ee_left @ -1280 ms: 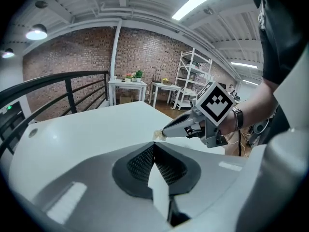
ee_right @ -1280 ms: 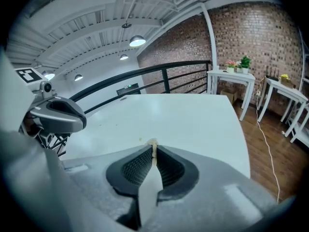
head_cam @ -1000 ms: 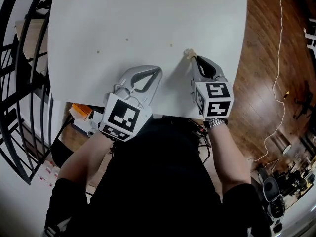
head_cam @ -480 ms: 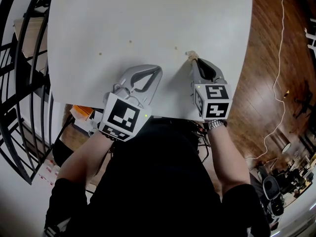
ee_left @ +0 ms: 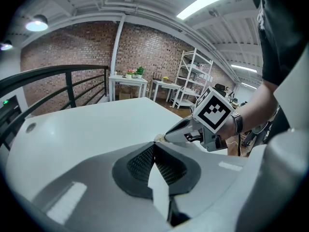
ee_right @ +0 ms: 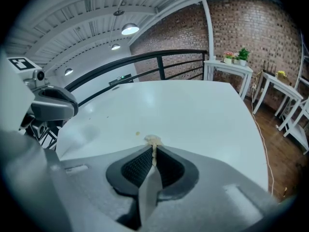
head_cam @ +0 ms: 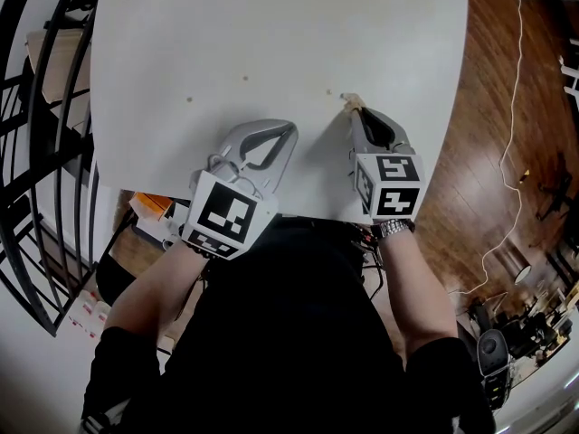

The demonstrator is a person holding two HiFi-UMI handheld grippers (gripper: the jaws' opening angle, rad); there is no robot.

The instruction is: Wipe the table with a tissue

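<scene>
"While you are leaning over that white bench (head_cam: pixel 271 25), what is your right gripper (head_cam: pixel 355 109) doing?"

"I am pinching a small crumpled tissue (ee_right: pixel 153 140) with it. My fingers (ee_right: pixel 136 167) on that side are clamping hard on the tissue, so only a pale, tan-stained tuft is poking out past the tips. That tuft is sitting down at the bench top, toward the right end of the near edge, and it looks to be touching the surface."

"And your left gripper (head_cam: pixel 291 127)?"

"I am holding it low over the bench, beside the right one but apart from it, with its tip pointing up and to the right. Its fingers (ee_left: pixel 140 164) are pressing flat together, and nothing is sitting between them."

"Is anything lying on the bench?"

"A few small tan specks (head_cam: pixel 245 78) are dotting the white top beyond both grippers. One of them is lying just beside the tissue, to its left. The others are sitting farther left, well apart from each other."

"What is surrounding you?"

"A black railing (head_cam: pixel 41 134) is curving along my left side, and a wooden floor (head_cam: pixel 488 152) is showing on my right."
</scene>
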